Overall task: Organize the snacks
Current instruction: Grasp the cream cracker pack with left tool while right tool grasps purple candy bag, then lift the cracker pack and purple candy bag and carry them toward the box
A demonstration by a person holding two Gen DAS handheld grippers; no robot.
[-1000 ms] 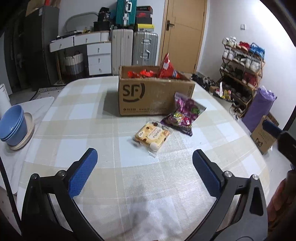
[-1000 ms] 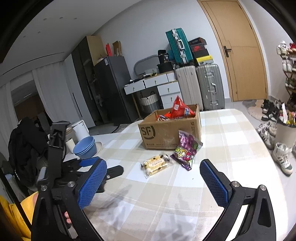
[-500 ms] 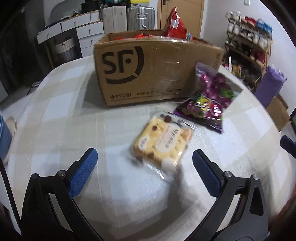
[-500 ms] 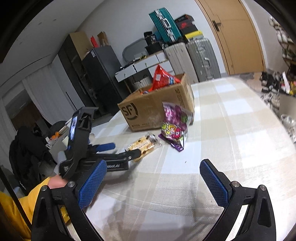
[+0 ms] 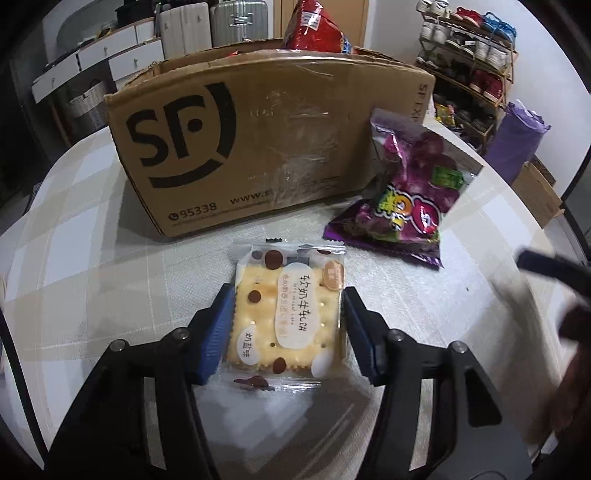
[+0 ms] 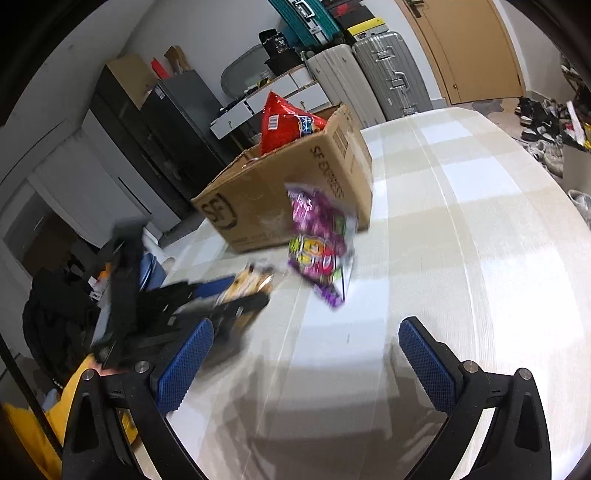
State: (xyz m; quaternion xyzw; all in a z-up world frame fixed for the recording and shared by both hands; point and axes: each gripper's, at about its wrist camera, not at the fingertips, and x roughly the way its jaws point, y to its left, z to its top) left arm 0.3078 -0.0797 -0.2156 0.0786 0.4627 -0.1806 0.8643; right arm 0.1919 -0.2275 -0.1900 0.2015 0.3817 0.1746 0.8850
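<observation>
Step in hand: grabbing the cracker pack [image 5: 287,317], lower centre of the left view. The left gripper [image 5: 287,317] had its blue pads flush against both side edges of the pack, pinching it; pack lay flat on the table [image 5: 92,266], not yet lifted. Right gripper [image 6: 306,350] was spread wide, holding nothing, above bare table at the bottom of its view.

Next move, prob.: lift the pack w/o letting it slip, carry it over the near wall of the box [image 5: 258,147] and drop it in. Clear film wrapper looked slick and thin, cracker inside square, flat and stiff, so a side pinch should hold but too much force could crack it.

Box: brown corrugated cardboard, open top, tape sheen on the front, upper centre. A red crinkly bag [image 5: 314,26] stuck out of it. Purple bag [image 5: 402,195], glossy and puffy, leaned on the box's right corner, centre right, just beside the pack; likely next.
</observation>
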